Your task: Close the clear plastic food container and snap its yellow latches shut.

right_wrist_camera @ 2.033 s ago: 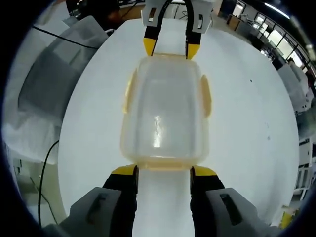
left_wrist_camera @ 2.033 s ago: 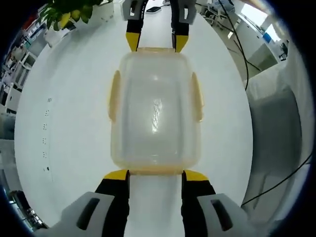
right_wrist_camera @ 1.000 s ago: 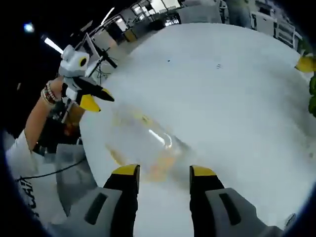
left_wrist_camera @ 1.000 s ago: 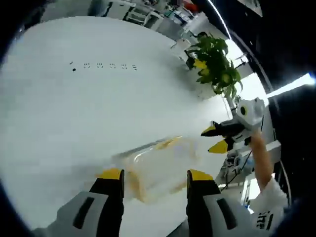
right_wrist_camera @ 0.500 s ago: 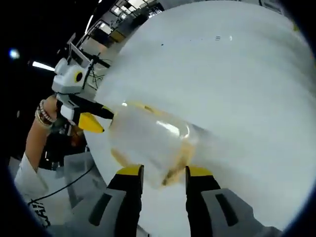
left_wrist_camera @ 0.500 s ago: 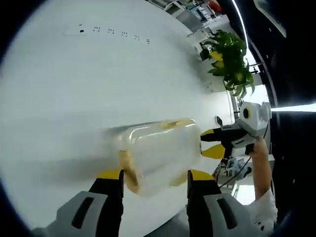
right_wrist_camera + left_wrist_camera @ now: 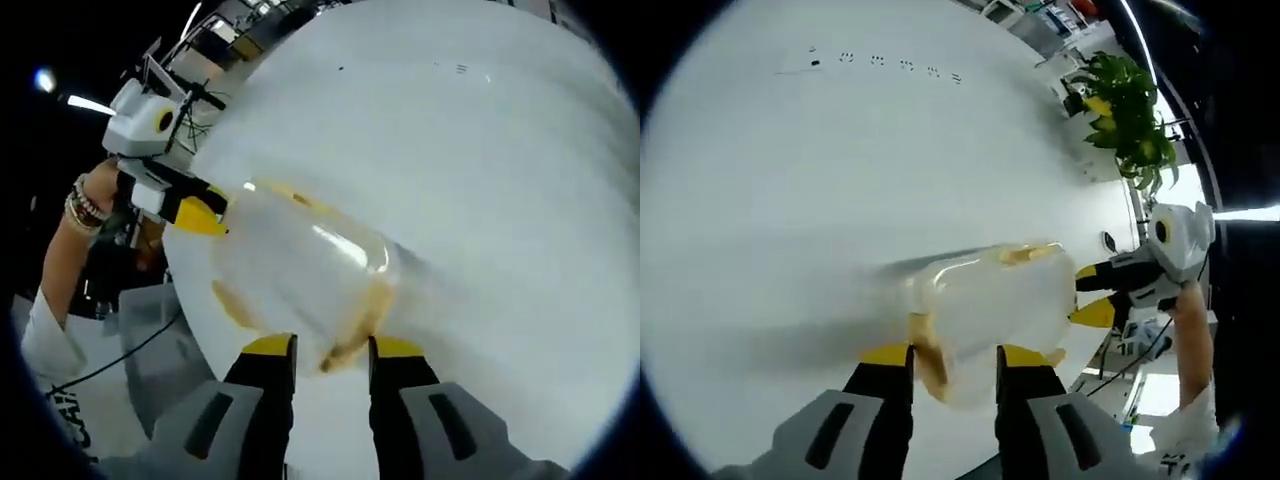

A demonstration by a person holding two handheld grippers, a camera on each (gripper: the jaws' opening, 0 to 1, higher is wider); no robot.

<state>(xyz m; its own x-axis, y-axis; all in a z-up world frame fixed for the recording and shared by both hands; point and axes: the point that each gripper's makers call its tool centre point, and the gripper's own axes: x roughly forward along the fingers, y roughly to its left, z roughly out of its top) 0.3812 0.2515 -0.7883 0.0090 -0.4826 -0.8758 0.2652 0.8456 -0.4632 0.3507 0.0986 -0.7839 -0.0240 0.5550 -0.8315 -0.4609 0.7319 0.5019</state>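
White table point(image 7: 790, 200) across most of both views, steeply tilted in frame. Plant point(image 7: 1125, 100) at upper right of the left gripper view; sleeve and braceleted wrist at far left of the right gripper view.

Container point(image 7: 995, 310) at lower centre of the left gripper view, lid on, blurred, between the two grippers. Same container point(image 7: 300, 275) at centre of the right gripper view, running from lower centre toward upper left.

Risks, judged from here: uneven squeeze at the two ends likely to skid or twist the light box on the smooth table; a jaw tip landing beside a latch instead of on it likely to leave that latch unsnapped; pressing too hard on thin clear plastic likely to flex the lid off its seat. Blur hides whether any latch is already snapped.

Left gripper point(image 7: 952, 355) at bottom centre of its view, jaws narrow, straddling the near end of the container over a yellow latch point(image 7: 930, 365); true grip not certain through the blur. Seen again in the right gripper view at upper left point(image 7: 205, 215), yellow tips touching the far end.

Right gripper point(image 7: 328, 350) at bottom centre of its view, jaws narrow, at a yellowish latch point(image 7: 345, 350); contact likely, grip unclear. Also at right of the left gripper view point(image 7: 1095, 295), tips just beside the container's far end.
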